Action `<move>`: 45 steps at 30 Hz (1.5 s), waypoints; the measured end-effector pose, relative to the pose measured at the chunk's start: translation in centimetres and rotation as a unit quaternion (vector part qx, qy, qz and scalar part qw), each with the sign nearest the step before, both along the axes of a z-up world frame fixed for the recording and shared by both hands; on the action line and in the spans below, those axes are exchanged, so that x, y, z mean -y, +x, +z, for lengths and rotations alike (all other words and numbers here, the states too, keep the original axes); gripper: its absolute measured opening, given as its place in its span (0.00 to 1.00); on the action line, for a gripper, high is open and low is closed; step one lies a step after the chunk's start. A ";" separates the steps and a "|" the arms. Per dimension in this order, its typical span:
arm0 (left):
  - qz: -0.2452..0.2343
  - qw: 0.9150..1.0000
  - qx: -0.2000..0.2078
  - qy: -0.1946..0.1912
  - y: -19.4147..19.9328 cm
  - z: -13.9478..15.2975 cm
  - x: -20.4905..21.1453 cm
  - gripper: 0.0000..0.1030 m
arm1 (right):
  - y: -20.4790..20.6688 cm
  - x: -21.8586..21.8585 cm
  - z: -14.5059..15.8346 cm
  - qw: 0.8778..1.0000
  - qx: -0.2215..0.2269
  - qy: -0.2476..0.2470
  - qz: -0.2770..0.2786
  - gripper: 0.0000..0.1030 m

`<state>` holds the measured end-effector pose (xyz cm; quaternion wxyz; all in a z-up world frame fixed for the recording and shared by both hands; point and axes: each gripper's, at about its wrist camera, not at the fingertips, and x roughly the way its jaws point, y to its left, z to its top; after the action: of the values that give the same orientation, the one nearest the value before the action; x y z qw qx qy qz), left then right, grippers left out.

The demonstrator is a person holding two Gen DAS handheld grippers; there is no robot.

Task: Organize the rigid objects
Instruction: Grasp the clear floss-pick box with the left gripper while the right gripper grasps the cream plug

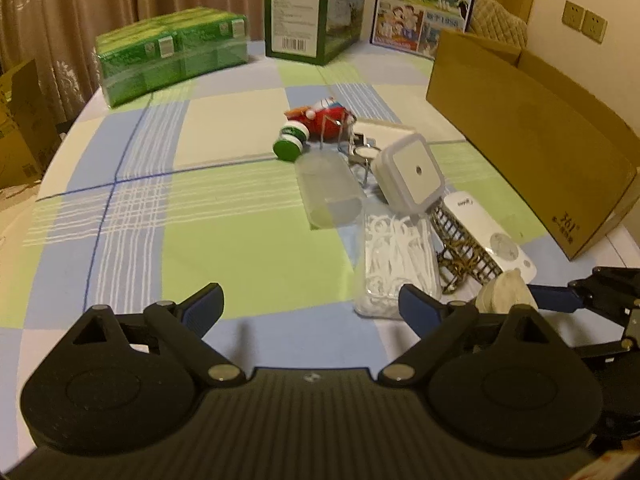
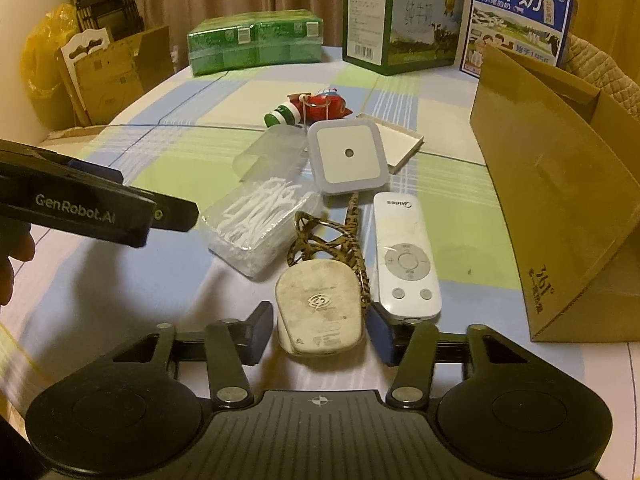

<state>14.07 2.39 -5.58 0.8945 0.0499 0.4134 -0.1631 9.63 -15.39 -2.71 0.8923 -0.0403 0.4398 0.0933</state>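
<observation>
The left tongs (image 1: pixel 310 300) stand wide apart with nothing between them, left of the plug (image 2: pixel 320 312), likely waiting their turn. The right tongs (image 2: pixel 320 330) straddle the plug on the bench (image 2: pixel 120 300), narrowed yet with slivers of gap at each pad, so not clamped. Right of the plug lie the remote (image 2: pixel 404 256), then the open box (image 2: pixel 560 208), probably where things go.

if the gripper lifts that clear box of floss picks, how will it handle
The floss pick box probably feels light, since it holds only thin plastic picks. Its smooth clear walls may slip between pads. Its lid seems to lie off beside it, so tilting would likely spill picks.
</observation>
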 end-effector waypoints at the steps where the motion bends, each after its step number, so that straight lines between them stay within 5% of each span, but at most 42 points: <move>1: -0.003 1.000 -0.003 0.001 0.0 -0.1 0.1 0.88 | 0.0 0.0 0.0 1.000 0.001 -0.002 0.000 0.45; 16: -0.082 0.997 -0.006 0.011 0.7 -0.8 3.5 0.79 | -1.8 2.1 1.8 1.000 0.006 -0.005 -0.027 0.44; 30: -0.114 0.993 -0.008 0.034 2.3 -1.9 6.6 0.50 | -1.9 3.3 2.2 0.999 0.010 -0.001 -0.034 0.44; 45: -0.096 0.994 -0.017 0.049 0.6 -1.8 4.3 0.49 | -0.8 4.1 1.1 0.997 -0.030 0.033 -0.061 0.50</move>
<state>14.71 -1.86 -7.35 0.8639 0.1301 0.4293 -0.2290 8.88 -19.48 -1.64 0.8835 0.0190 0.4650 0.0540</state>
